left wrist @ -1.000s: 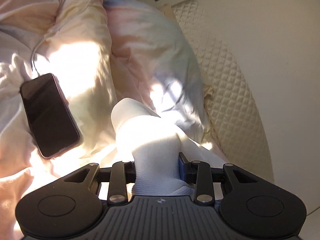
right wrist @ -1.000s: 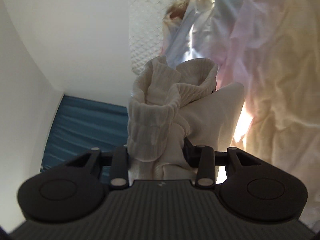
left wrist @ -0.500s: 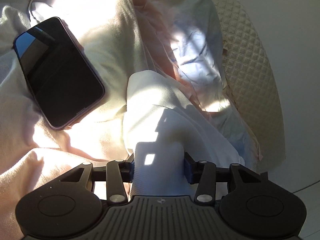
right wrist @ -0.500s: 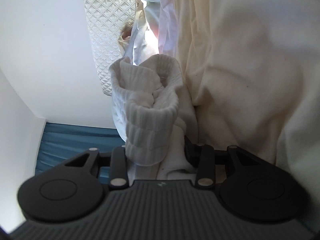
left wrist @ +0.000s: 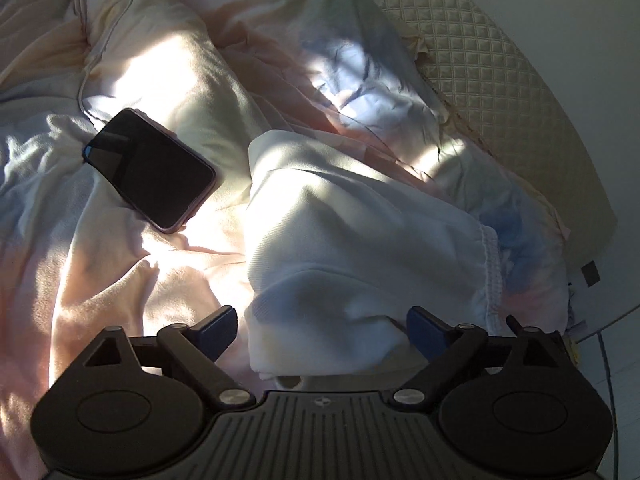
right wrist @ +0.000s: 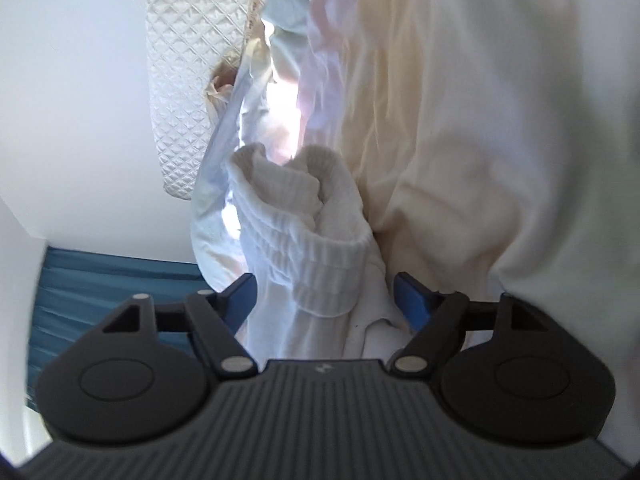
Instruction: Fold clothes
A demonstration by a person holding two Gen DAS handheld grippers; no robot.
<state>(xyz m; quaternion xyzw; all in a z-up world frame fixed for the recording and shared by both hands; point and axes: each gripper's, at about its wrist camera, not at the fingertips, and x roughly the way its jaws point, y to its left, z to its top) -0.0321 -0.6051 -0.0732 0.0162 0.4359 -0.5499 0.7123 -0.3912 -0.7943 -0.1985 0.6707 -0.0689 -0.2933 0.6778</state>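
Low in the left frame, a white sock [left wrist: 352, 248] lies on the duvet [left wrist: 168, 72], between the spread left gripper [left wrist: 322, 326]. Its ribbed cuff [right wrist: 308, 232] sits between the spread right gripper [right wrist: 324, 294]. Left of centre lies a phone [left wrist: 150, 168].
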